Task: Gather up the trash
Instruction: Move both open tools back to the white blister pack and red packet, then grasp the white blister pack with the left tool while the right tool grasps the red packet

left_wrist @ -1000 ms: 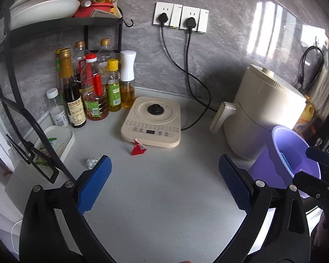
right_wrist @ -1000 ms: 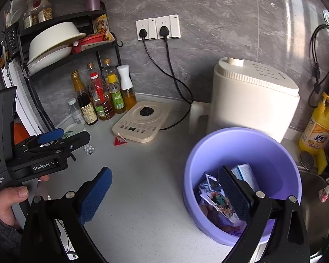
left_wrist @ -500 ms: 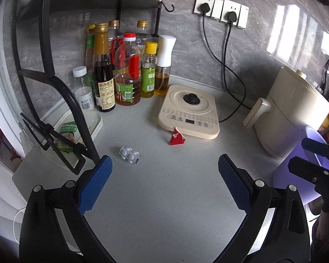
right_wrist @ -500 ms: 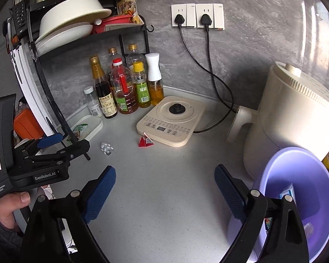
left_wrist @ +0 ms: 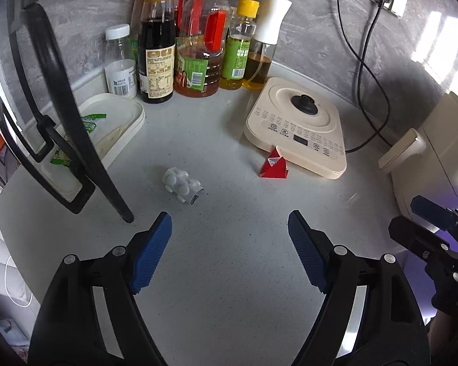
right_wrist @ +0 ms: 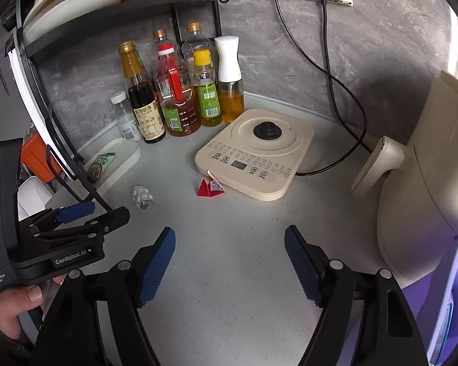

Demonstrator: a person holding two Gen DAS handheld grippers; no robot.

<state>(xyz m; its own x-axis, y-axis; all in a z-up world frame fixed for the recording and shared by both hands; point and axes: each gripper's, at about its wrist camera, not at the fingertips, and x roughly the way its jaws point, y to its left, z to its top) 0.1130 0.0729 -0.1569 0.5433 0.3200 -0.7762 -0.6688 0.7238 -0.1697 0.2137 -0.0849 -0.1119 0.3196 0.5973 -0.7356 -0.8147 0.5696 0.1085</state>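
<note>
Left wrist view: my left jaws (left_wrist: 229, 238) have just been narrowing, yet stand apart with only bare worktop (left_wrist: 229, 305) between them. Just beyond lies a crumpled white blister pack (left_wrist: 182, 185); farther right, a red triangular wrapper (left_wrist: 273, 165) touches the cream kettle base (left_wrist: 296, 128). My right jaws (right_wrist: 230, 245), also narrowing, hold nothing. Bottles (left_wrist: 198, 42) line the wall.

Right gripper (right_wrist: 230, 256), jaws narrowing on nothing, hovers over counter (right_wrist: 229, 244) near red wrapper (right_wrist: 209, 187) and blister pack (right_wrist: 142, 195).
</note>
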